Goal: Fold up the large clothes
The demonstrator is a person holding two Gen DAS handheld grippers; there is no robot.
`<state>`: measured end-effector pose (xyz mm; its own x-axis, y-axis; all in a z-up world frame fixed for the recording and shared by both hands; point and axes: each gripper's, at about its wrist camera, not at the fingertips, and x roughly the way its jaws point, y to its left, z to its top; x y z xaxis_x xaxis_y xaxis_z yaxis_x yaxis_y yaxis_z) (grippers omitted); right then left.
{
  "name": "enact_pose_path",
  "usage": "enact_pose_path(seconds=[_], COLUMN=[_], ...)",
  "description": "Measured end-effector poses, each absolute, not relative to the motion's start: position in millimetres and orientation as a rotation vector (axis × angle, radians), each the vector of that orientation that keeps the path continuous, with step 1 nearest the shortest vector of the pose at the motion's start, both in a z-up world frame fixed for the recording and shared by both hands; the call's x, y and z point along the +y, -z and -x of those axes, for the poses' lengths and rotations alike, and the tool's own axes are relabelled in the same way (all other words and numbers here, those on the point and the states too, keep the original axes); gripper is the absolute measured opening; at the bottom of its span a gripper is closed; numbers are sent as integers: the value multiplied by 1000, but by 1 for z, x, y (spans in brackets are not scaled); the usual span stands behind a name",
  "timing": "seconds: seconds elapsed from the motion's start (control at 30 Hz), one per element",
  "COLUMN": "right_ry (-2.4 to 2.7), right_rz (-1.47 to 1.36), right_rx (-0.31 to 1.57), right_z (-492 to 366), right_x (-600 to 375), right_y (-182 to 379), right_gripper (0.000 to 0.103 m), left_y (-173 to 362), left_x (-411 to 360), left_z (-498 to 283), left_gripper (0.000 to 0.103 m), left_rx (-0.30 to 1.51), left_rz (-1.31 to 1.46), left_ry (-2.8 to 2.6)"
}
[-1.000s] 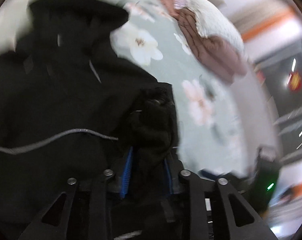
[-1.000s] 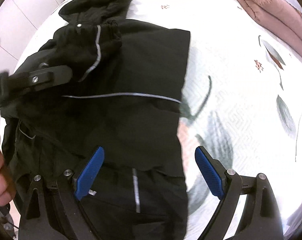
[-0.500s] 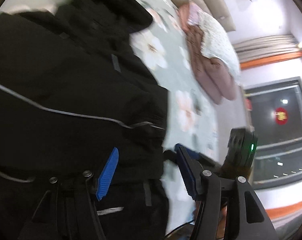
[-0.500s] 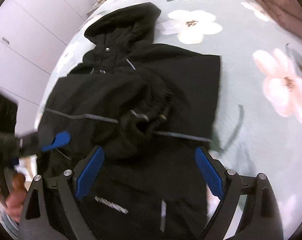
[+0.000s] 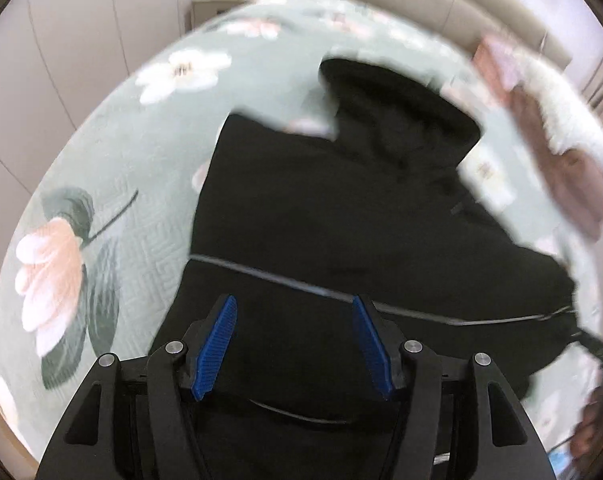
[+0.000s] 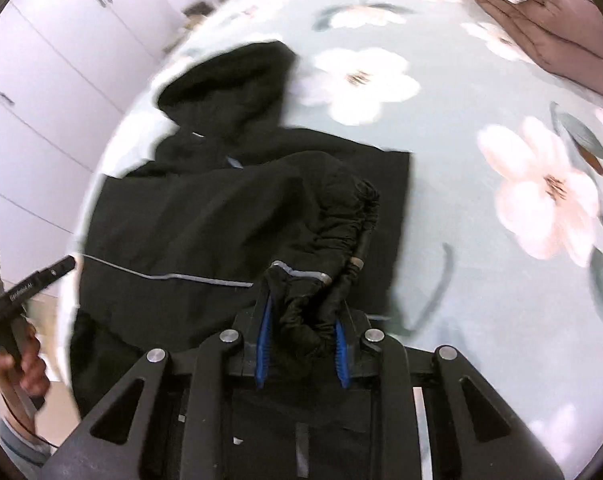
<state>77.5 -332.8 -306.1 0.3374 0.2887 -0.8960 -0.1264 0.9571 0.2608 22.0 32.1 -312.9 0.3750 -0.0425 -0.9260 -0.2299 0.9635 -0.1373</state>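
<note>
**Black hooded jacket lies lengthwise on the flowered bed, right gripper closing on its cuff**

The bed (image 6: 481, 240) fills both views, covered with a pale green quilted spread printed with large white and pink flowers. A pink and white bundle of bedding (image 6: 541, 12) lies at its far right edge, and white cupboard doors (image 6: 49, 80) stand beyond the left side.

The black jacket (image 6: 205, 220) lies flat in the middle of the spread. Its long axis runs from the near edge, under the grippers, away toward the far side, with the hood (image 6: 229, 84) pointing away at the far end. A thin grey reflective stripe (image 6: 161, 276) crosses the body from side to side. One sleeve is folded in over the front, so that its gathered cuff (image 6: 353, 216) lies on the chest area.

The right gripper (image 6: 301, 344) points steeply down, its jaws closing to a narrow gap, with bunched black cuff fabric between the blue pads and pressed by them.

The left gripper (image 5: 293, 344) points down over the lower body of the jacket, its blue pads standing wide apart with nothing between them but the cloth below. In the right wrist view a hand (image 6: 21, 364) holds it at the left edge.
</note>
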Motion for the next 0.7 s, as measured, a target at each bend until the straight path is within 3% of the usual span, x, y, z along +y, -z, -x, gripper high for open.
enact_pose_path(seconds=[0.17, 0.4, 0.47, 0.5, 0.6, 0.7], right_ry=[-187, -155, -147, -154, -222, -186], right_rz=[-48, 67, 62, 36, 8, 82], right_rx=[1302, 1257, 1185, 1134, 1126, 1208], right_z=[-94, -88, -81, -77, -82, -96], right_x=[-322, -308, -306, -304, -285, -262], right_y=[361, 329, 305, 291, 286, 321], right_gripper=[39, 46, 66, 70, 70, 70], left_y=[358, 339, 334, 337, 355, 360], left_x=[25, 15, 8, 7, 4, 3], left_z=[-27, -15, -12, -13, -20, -25], left_gripper=[62, 62, 62, 62, 62, 67], left_rx=[1236, 1191, 1186, 1201, 1258, 1261], left_rz=[190, 169, 178, 173, 128, 168], left_ry=[-167, -158, -133, -123, -148, -167])
